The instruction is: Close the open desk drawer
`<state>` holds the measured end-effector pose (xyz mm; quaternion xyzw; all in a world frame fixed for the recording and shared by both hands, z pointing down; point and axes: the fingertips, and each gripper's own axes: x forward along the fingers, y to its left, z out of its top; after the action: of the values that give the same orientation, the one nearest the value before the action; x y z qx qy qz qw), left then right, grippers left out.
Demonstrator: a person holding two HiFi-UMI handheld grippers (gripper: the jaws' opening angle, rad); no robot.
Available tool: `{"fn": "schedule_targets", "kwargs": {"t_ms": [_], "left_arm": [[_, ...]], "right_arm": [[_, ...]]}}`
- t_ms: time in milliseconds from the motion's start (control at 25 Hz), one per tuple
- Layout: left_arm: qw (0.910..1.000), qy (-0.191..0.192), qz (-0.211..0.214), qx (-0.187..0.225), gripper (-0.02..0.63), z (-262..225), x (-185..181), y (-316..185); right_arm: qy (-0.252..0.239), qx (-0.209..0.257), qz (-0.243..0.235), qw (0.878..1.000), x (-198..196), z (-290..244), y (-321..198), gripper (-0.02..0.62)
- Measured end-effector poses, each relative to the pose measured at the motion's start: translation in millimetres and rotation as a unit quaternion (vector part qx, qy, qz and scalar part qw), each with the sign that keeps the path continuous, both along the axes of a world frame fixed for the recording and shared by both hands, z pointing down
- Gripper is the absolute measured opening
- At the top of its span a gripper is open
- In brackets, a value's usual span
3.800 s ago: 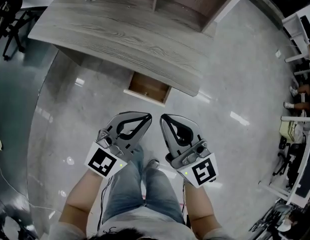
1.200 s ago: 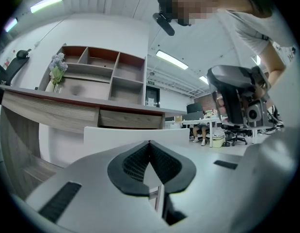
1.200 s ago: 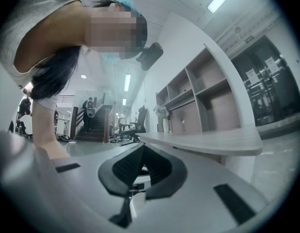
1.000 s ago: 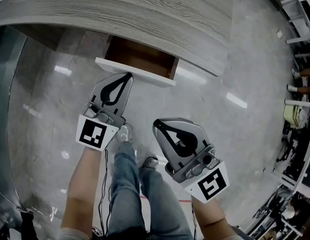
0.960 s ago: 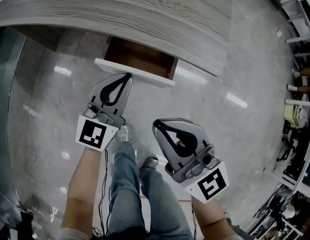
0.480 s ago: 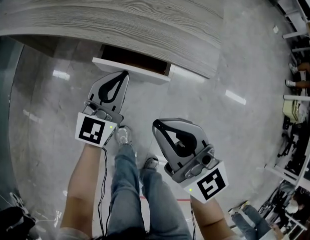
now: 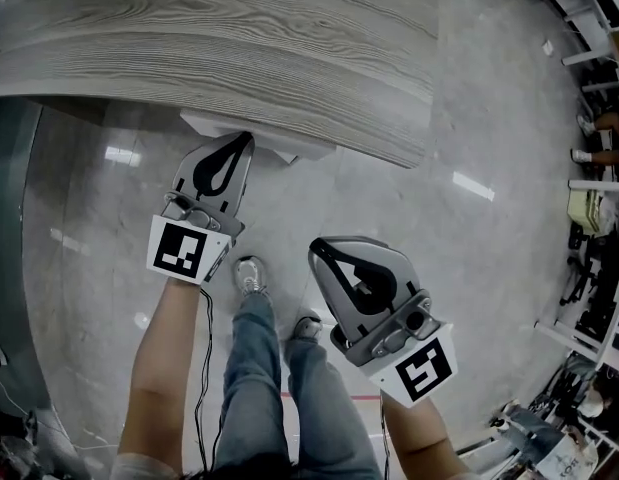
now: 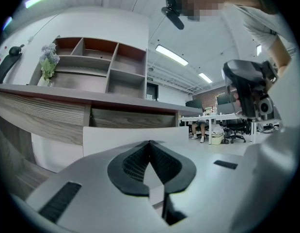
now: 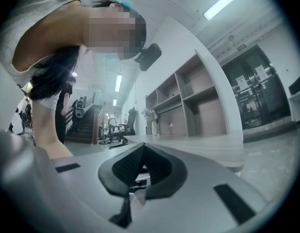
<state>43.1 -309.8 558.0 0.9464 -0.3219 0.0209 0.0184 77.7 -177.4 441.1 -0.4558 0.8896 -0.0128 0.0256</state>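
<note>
**Left gripper (image 7: 244, 144) at the drawer (image 7: 289, 149), which is nearly shut under the desk (image 7: 239, 38)**

Your left gripper's jaws are pressed together with nothing between them, and its tip seems to touch the drawer's white front. Only a sliver of the drawer pokes out from under the desk edge. The front runs along that edge, so your push should go straight toward the desk, across the front's long axis. Your right gripper (image 7: 319, 250), also closed and empty, hangs well back from the desk, so the left is nearer.
</note>
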Motion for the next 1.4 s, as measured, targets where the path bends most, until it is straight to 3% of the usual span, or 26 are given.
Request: {"fn": "schedule_targets", "kwargs": {"t_ms": [400,760,1400], "left_arm": [[0.9999,-0.007,0.011,-0.001,0.011,0,6,-10],[0.9983,-0.016,0.055,0.014,0.011,-21,22,26],[0.9984,0.020,0.048,0.023,0.011,-176,3,142]], "right_arm": [[-0.002,0.000,0.007,1.000,4,1,-7,0.008],[-0.006,0.011,-0.007,1.000,-5,-12,0,0.008],[-0.015,0.015,-0.038,0.999,-16,-113,52,0.008]]}}
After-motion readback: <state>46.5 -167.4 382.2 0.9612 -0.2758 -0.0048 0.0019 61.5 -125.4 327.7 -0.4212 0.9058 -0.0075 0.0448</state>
